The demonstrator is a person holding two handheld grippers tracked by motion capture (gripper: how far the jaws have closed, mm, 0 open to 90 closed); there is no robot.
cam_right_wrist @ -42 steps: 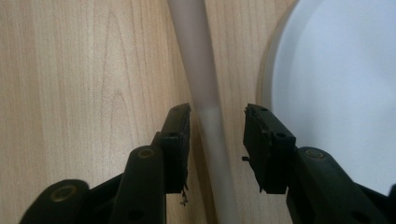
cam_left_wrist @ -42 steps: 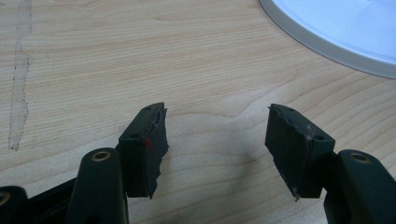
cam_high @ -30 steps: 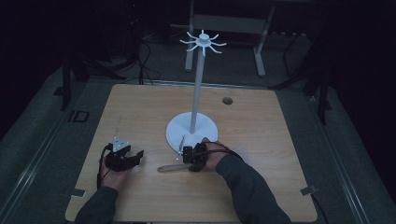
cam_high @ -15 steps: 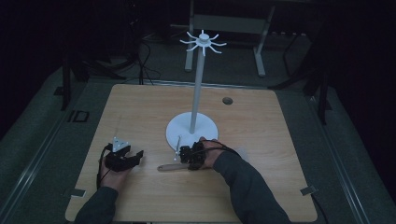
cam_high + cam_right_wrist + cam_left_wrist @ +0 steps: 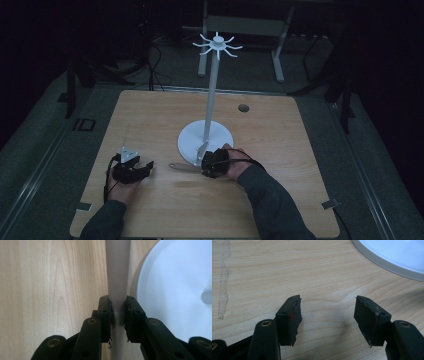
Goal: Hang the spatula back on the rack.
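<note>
Right gripper (image 5: 117, 312): you've just closed it on the pale utensil handle (image 5: 117, 272), lower centre by the white stand (image 5: 205, 140) | left gripper (image 5: 327, 315): open, idle | hanging remains.

Right gripper view: pale handle (image 5: 117, 277) runs off the top edge, its far end unseen; white base (image 5: 172, 290) cut by the right edge. High view: dim, utensil (image 5: 182, 167) too small to identify, near end hidden behind right hand-held gripper (image 5: 206, 165).

Overhead view; two close claw-mounted views
</note>
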